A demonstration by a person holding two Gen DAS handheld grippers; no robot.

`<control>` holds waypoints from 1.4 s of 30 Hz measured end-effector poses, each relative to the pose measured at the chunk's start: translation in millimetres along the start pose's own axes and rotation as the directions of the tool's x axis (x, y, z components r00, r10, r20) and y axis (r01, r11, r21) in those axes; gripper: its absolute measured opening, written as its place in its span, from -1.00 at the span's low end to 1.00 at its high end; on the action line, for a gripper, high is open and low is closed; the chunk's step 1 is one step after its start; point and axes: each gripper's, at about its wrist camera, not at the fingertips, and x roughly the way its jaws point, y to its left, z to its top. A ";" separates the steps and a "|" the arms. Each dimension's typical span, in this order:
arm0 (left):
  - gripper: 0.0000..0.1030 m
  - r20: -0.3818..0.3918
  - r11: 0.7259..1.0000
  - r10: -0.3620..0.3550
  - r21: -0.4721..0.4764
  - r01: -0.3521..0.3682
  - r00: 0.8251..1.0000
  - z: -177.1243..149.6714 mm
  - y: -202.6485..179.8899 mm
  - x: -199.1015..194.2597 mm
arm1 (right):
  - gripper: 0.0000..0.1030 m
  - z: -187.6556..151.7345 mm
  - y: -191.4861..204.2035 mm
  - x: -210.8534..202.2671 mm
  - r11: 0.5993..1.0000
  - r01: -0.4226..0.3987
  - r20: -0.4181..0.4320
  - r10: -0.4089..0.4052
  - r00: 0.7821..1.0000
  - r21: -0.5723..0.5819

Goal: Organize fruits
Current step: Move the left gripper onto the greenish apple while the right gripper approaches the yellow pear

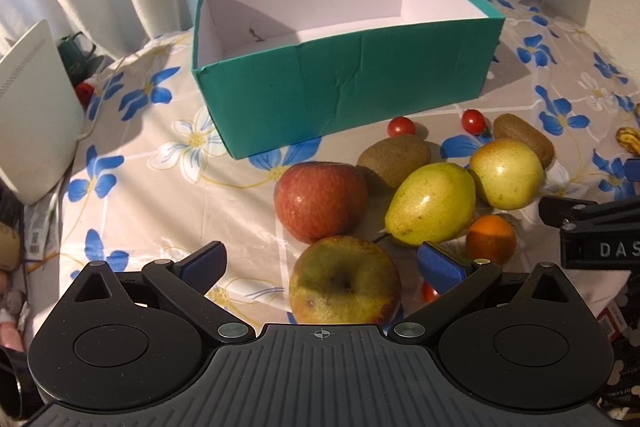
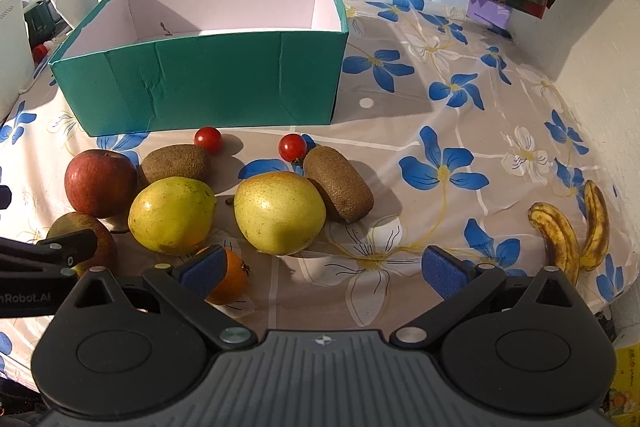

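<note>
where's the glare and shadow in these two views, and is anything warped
Left wrist view: sunlight glints off the red apple and pears, and the box casts a hard shadow to its right. Right wrist view: a patch of cloth right of the box lies in shadow; the table edge bows from fisheye distortion.

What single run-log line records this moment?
phase: start | left tongs: open, over green-red apple | right tongs: open, empty | teal box: no fruit visible inside | fruit: all on tablecloth
</note>
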 end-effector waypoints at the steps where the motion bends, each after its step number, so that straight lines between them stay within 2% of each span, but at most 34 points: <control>1: 1.00 0.014 0.999 -0.039 -0.005 0.039 0.999 -3.3 3.3 -2.4 | 1.00 -0.3 -1.5 0.2 1.000 0.002 0.000 -0.002 1.000 0.007; 6: 1.00 0.060 0.992 -0.122 -0.001 0.123 0.991 -18.9 11.1 -8.6 | 1.00 -1.7 -4.0 4.8 1.000 0.004 -0.011 -0.003 1.000 0.018; 12: 1.00 0.016 0.985 -0.169 -0.030 0.170 0.985 -23.7 15.0 2.6 | 1.00 -2.1 -1.2 14.0 1.000 -0.010 -0.039 0.011 0.999 0.013; 20: 0.98 -0.022 0.986 -0.166 -0.021 0.166 0.986 -18.9 11.0 23.6 | 1.00 0.4 0.4 23.6 1.000 -0.024 -0.058 0.025 0.998 0.012; 22: 0.78 -0.043 0.986 -0.163 -0.026 0.162 0.986 -17.1 10.2 30.7 | 1.00 1.6 -0.3 26.1 1.000 -0.022 -0.060 0.022 0.998 0.011; 23: 0.59 -0.060 0.989 -0.147 -0.026 0.145 0.987 -16.2 9.6 34.7 | 1.00 2.2 -1.1 27.0 1.000 -0.020 -0.061 0.021 0.998 0.012; 24: 0.53 -0.068 0.991 -0.133 -0.025 0.131 0.989 -15.4 9.1 38.0 | 1.00 2.9 -2.2 27.8 1.000 -0.018 -0.062 0.019 0.998 0.015; 34: 0.51 -0.154 0.992 -0.126 -0.023 0.124 0.980 -12.6 6.5 61.7 | 1.00 7.8 -9.5 36.5 1.000 -0.002 -0.082 0.004 0.997 0.026; 42: 0.50 -0.153 0.993 -0.113 0.011 0.116 0.982 -11.9 2.8 61.7 | 1.00 11.1 -14.6 44.7 1.000 -0.001 -0.084 0.003 0.996 0.019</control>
